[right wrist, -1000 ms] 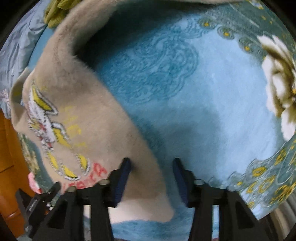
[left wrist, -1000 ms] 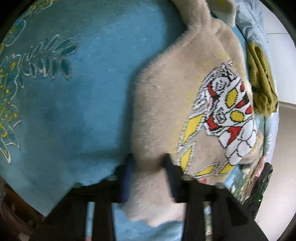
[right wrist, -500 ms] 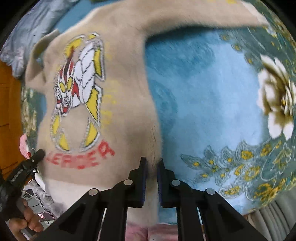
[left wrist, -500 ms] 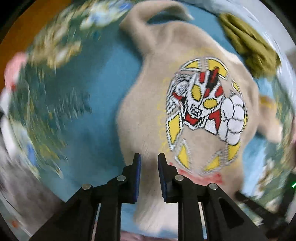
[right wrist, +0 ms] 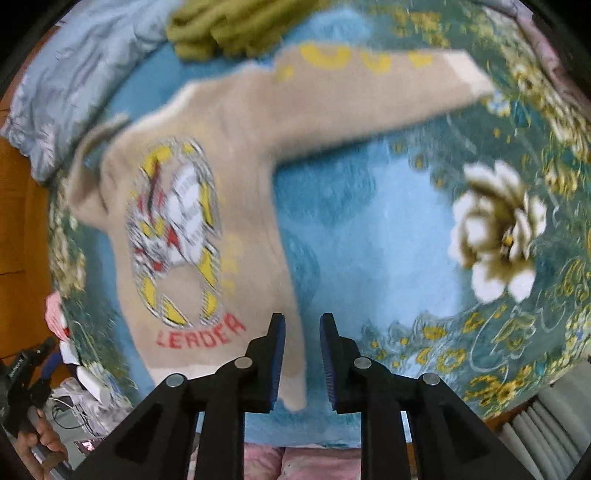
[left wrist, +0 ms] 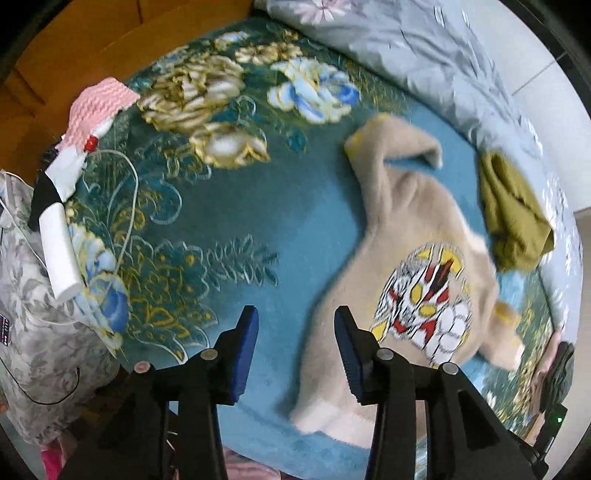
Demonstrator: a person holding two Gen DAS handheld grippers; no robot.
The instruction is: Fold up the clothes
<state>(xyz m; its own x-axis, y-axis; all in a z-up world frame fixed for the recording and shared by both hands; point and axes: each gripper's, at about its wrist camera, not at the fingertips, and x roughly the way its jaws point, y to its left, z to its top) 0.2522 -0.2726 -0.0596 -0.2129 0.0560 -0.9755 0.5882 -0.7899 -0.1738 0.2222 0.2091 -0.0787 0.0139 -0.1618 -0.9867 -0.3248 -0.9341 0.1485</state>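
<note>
A beige fuzzy sweater (left wrist: 399,258) with a red, yellow and white robot print lies flat, face up, on the blue floral blanket (left wrist: 295,229). It also shows in the right wrist view (right wrist: 229,206), with "LEADER" in red near the hem and one sleeve stretched out far right. My left gripper (left wrist: 295,332) is open and empty above the blanket, just left of the sweater's hem corner. My right gripper (right wrist: 303,332) is open and empty above the sweater's right hem edge.
An olive green garment (left wrist: 513,218) lies bunched beside the sweater's shoulder, also in the right wrist view (right wrist: 236,29). A grey quilt (left wrist: 424,55) lies at the back. A white power bank with cable (left wrist: 59,251) and pink cloth (left wrist: 99,103) sit left.
Both grippers held the sweater's hem corners half a second ago. Both have opened and pulled back up, leaving the sweater spread flat on the blanket.
</note>
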